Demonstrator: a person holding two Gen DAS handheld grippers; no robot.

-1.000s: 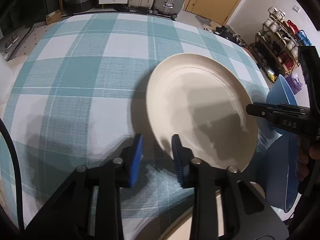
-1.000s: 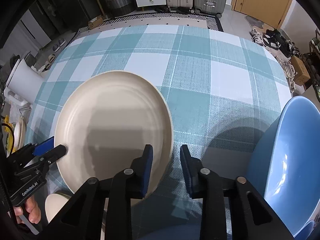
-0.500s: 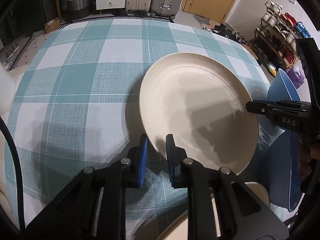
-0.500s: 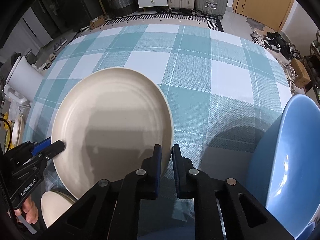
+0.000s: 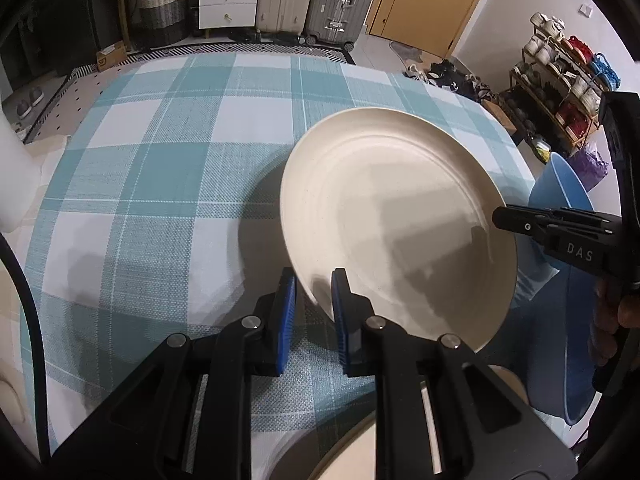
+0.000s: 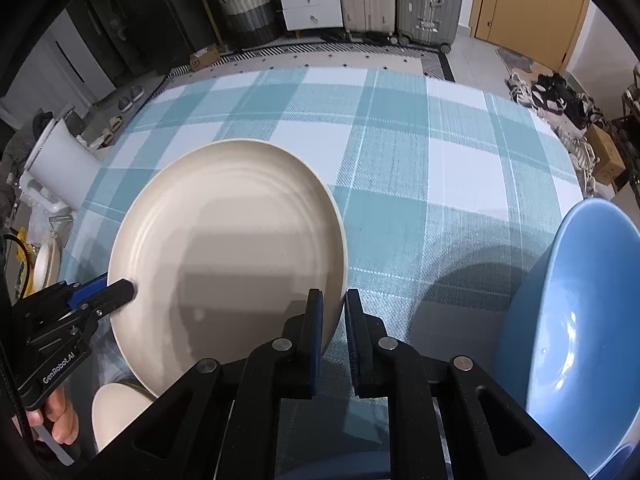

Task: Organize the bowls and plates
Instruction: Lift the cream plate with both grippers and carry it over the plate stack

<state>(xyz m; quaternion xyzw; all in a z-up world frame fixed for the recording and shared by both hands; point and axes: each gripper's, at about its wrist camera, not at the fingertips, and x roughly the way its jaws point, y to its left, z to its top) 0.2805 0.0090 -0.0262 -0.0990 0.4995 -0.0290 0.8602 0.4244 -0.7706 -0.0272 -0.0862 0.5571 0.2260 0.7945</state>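
A large cream plate (image 5: 400,232) (image 6: 228,248) hangs a little above the teal checked tablecloth (image 5: 160,184), with its shadow under it. My left gripper (image 5: 314,280) is shut on the plate's near-left rim, one blue pad on each side of the edge. My right gripper (image 6: 334,300) is shut on the opposite rim. Each gripper shows in the other's view: the right gripper (image 5: 500,216) at the plate's right edge, the left gripper (image 6: 128,288) at its left edge. A blue bowl (image 6: 580,340) (image 5: 560,196) stands to the right of the plate.
A small cream bowl (image 6: 116,408) sits under the plate's near-left side, and a cream dish (image 5: 360,452) shows below my left gripper. A white container (image 6: 60,160) stands off the table's left edge. Suitcases, drawers and a shoe rack line the room behind.
Both grippers' jaws have closed from open onto the plate's rim. The plate has shifted slightly and its far side sits a bit higher.
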